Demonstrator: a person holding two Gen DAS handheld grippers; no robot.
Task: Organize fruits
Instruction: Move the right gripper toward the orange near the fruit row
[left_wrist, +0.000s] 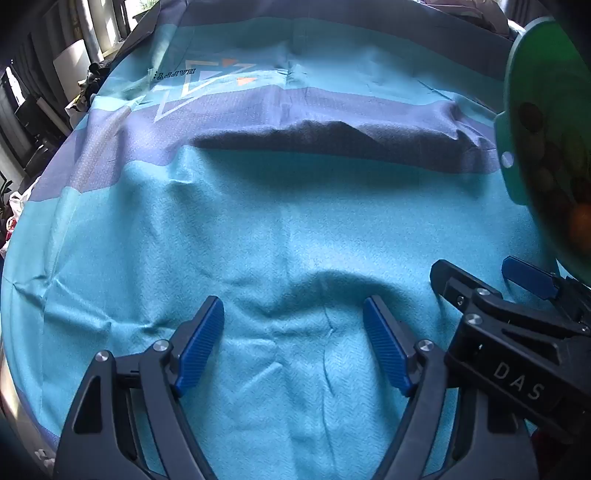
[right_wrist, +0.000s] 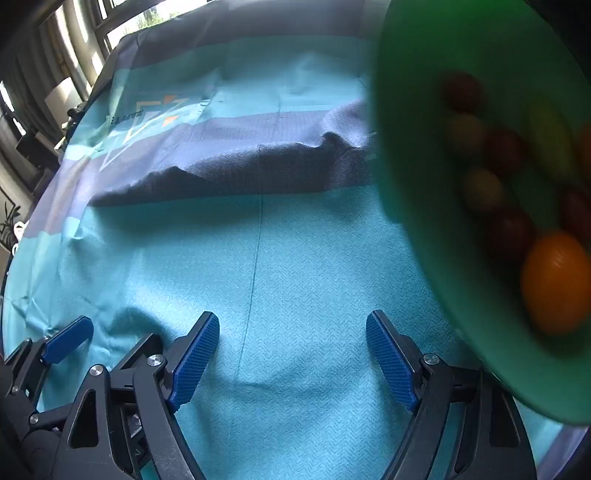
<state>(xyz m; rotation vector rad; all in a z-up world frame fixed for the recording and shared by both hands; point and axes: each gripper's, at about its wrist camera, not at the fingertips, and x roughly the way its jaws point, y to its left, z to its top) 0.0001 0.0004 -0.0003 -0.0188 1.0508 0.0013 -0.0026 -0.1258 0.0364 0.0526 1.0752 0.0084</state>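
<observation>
A green bowl (right_wrist: 417, 192) is tilted at the right, blurred and close to the camera. It holds several fruits: an orange (right_wrist: 556, 280), dark red round fruits (right_wrist: 511, 230), yellowish ones (right_wrist: 484, 188). The bowl also shows at the right edge of the left wrist view (left_wrist: 535, 85). My right gripper (right_wrist: 293, 354) is open and empty over the teal cloth, just left of the bowl. My left gripper (left_wrist: 293, 339) is open and empty, beside the right one. The right gripper (left_wrist: 476, 273) shows at the right of the left wrist view, and the left gripper's blue finger (right_wrist: 66, 343) shows at the far left of the right wrist view.
A teal and purple cloth (left_wrist: 280, 229) with a raised fold (left_wrist: 332, 133) and a printed triangle logo (left_wrist: 207, 81) covers the table. Windows and furniture stand beyond the far left edge (right_wrist: 44, 92).
</observation>
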